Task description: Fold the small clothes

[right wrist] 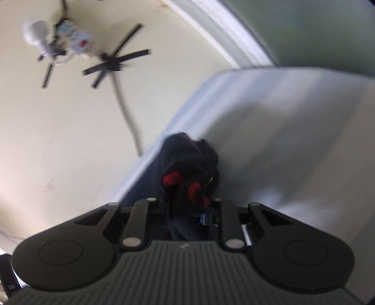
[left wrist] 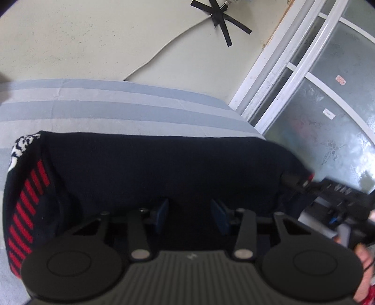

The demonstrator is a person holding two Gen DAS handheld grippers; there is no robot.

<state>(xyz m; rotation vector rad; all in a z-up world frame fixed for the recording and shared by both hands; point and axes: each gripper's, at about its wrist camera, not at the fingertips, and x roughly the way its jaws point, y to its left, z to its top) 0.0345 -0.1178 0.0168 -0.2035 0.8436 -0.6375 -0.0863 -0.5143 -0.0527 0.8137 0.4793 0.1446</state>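
Observation:
A dark navy knitted garment [left wrist: 152, 164] with red stripes and a white pattern at its left end lies stretched in a raised fold across the striped bed [left wrist: 117, 112]. My left gripper [left wrist: 191, 204] is under its near edge. The cloth drapes over the fingertips and fills the gap between the blue pads [left wrist: 161, 211], so it reads as shut on the cloth. At the right end the right gripper [left wrist: 302, 181] holds the other corner. In the right wrist view, the right gripper [right wrist: 187, 204] is shut on a bunched navy and red part of the garment [right wrist: 187, 159].
The bed [right wrist: 293, 140] meets a cream wall with a white cable [left wrist: 164, 47] and black tape crosses [left wrist: 220, 18]. A white-framed frosted window [left wrist: 281, 70] stands to the right. A power strip [right wrist: 75, 37] and a bulb [right wrist: 35, 35] hang on the wall. A hand [left wrist: 365, 258] shows at the right edge.

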